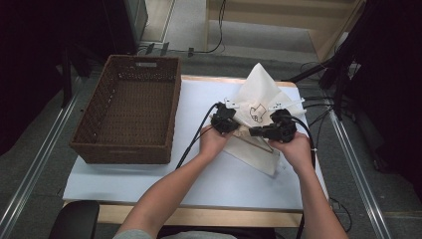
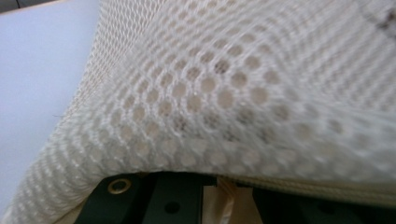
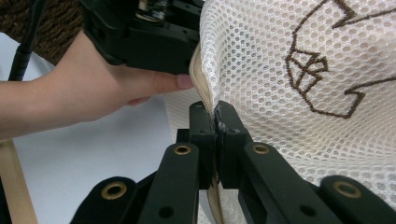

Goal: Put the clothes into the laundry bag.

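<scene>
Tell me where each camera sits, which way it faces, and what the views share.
High view: above the person's side, looking down on the white table; forearms, left tongs and right tongs show.
Left gripper view: on the left tongs, pressed up against the mesh bag.
Right gripper view: on the right tongs, clamped on the bag's edge; left hand beyond.
Shared: the bag.

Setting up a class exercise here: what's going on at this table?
A person holds a gripper in each hand, and both are clamped on a cream mesh bag lifted into a peak over the white table. The right gripper pinches its zipper edge; the left gripper grips the opposite side. A brown wicker basket sits to the left.
</scene>
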Demonstrator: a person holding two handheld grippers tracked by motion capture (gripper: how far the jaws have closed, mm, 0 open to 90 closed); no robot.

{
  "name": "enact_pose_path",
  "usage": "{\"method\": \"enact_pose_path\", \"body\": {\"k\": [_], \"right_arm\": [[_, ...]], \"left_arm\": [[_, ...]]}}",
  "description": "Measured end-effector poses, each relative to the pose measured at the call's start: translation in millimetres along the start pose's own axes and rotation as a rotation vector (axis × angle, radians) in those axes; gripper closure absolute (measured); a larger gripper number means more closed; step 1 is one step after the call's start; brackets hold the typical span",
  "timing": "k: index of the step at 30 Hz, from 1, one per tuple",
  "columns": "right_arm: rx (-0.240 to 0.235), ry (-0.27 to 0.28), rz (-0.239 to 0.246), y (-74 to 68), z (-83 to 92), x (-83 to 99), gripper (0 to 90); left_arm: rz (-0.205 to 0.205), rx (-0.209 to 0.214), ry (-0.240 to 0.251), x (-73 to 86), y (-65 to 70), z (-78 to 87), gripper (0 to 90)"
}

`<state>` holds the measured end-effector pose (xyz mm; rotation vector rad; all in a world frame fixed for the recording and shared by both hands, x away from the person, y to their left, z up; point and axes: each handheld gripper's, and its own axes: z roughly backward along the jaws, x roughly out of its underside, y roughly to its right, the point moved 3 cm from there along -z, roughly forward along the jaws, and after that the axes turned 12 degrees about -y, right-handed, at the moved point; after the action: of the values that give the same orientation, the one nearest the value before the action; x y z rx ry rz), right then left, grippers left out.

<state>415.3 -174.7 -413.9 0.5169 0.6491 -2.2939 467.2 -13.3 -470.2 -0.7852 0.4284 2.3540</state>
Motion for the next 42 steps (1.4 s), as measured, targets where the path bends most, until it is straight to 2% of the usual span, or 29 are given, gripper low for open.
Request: {"method": "enact_pose_path", "body": {"k": [3,6,9,11,15,18,24,27,31,36,42], "right_arm": [[0.001,-0.011,0.003,-1.2,-1.6,0.3,88.5],[0.003,-0.015,0.006,-1.4,-2.1,0.3,88.5],[-0.001,-0.020,0.000,-0.8,-2.4,0.4,88.5],[0.003,-0.024,0.003,-1.1,-3.5,0.2,88.5],[0.007,-0.030,0.008,-1.2,-4.9,0.0,88.5],[0.006,-0.027,0.000,-0.2,-4.1,0.5,88.5],[0.005,-0.024,-0.002,-0.4,-3.1,0.7,88.5],[0.005,-0.020,-0.001,0.4,-1.9,1.1,88.5],[0.005,-0.013,-0.002,0.5,-0.6,0.9,88.5],[0.008,-0.011,-0.003,-0.1,-0.5,0.4,88.5],[0.008,-0.010,0.001,-0.3,-0.2,0.3,88.5]], "left_arm": [[-0.013,0.005,0.007,2.4,-1.8,-6.9,84.1],[0.023,0.028,0.000,2.9,-2.7,-11.2,84.0],[0.026,0.044,-0.014,2.7,-5.1,-14.2,83.6],[0.044,0.077,-0.049,1.3,-9.0,-16.4,82.7],[0.031,0.076,-0.055,0.5,-8.8,-14.5,79.8],[0.051,0.109,-0.060,1.2,-9.8,-8.5,74.1],[0.012,0.116,-0.078,7.1,-8.6,6.2,58.8],[0.011,0.125,-0.084,9.5,-8.2,13.7,49.1],[0.004,0.148,-0.078,15.0,-8.3,29.5,46.6],[-0.017,0.136,-0.059,20.7,-5.7,46.5,45.2],[-0.045,0.161,-0.049,32.2,1.2,65.7,48.1]]}}
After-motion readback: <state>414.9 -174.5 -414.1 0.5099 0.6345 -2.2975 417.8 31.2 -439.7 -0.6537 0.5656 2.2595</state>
